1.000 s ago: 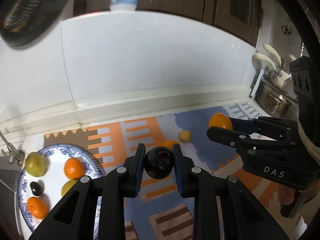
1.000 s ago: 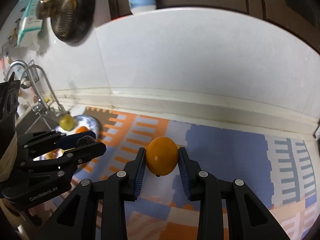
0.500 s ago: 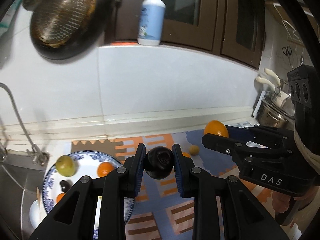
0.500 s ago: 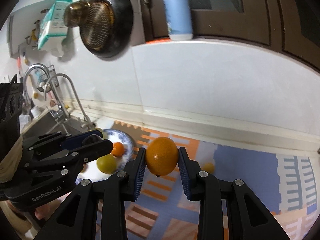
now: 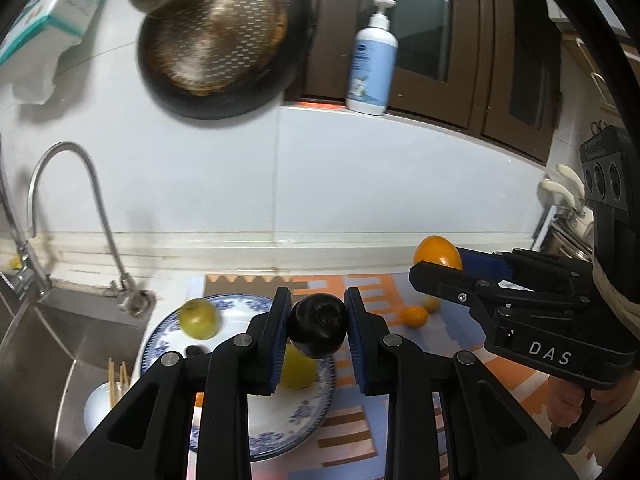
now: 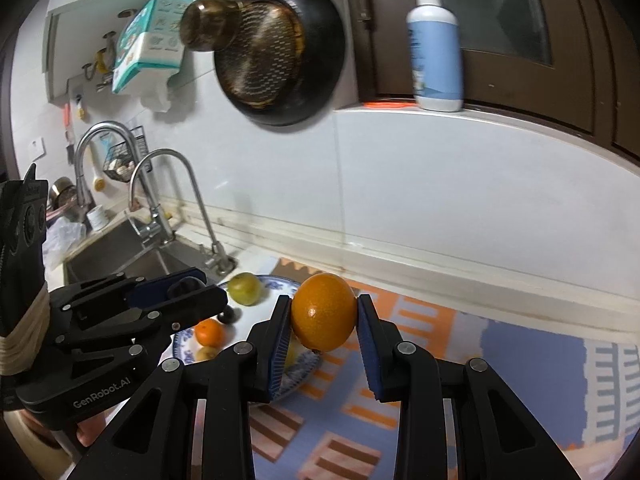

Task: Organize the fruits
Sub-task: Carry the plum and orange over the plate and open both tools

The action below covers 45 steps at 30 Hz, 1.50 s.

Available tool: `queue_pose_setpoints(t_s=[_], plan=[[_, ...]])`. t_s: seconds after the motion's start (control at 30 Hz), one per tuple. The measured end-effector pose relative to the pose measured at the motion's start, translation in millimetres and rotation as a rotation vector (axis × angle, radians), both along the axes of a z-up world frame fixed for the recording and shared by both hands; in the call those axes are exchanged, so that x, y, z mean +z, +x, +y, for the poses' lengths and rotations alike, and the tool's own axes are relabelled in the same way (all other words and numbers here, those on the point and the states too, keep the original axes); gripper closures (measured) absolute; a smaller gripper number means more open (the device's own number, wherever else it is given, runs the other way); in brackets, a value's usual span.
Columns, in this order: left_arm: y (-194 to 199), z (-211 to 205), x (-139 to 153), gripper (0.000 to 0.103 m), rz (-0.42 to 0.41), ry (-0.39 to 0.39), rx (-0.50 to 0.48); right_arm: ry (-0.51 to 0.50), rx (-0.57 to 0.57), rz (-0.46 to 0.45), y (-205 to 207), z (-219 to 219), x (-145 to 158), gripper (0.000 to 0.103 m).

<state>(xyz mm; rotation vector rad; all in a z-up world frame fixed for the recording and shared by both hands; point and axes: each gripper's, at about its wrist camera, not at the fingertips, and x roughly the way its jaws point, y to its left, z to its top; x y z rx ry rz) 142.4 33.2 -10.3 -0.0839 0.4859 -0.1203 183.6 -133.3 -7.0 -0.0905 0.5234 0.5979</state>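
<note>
My left gripper is shut on a dark purple fruit and holds it above the blue-patterned plate. The plate holds a green fruit, a yellow-green fruit and a small dark fruit. My right gripper is shut on a large orange, held above the mat just right of the plate. A small orange and a small yellow fruit lie on the mat. The right gripper with its orange shows at right in the left wrist view.
A steel sink with tap lies left of the plate, with a white bowl and chopsticks inside. A patterned mat covers the counter. A pan hangs on the wall; a soap bottle stands on the ledge.
Both grippers have lifted up and moved left with their fruits. The plate now lies under the left gripper, and the sink and tap have come into view.
</note>
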Motion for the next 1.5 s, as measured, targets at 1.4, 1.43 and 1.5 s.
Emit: queue_pose_setpoints(t_s=[1.4, 1.43, 1.5], plan=[[66, 90, -81, 0.071, 0.245, 0.004, 0.102, -0.109, 0.188, 0.237, 83, 128, -82, 0.07], [66, 90, -80, 0.066, 0.244, 0.007, 0.099, -0.107, 0.187, 0.239, 84, 128, -82, 0.07], [64, 89, -78, 0.061, 0.235, 0.019, 0.104, -0.099, 0.187, 0.238, 84, 126, -82, 0.069]])
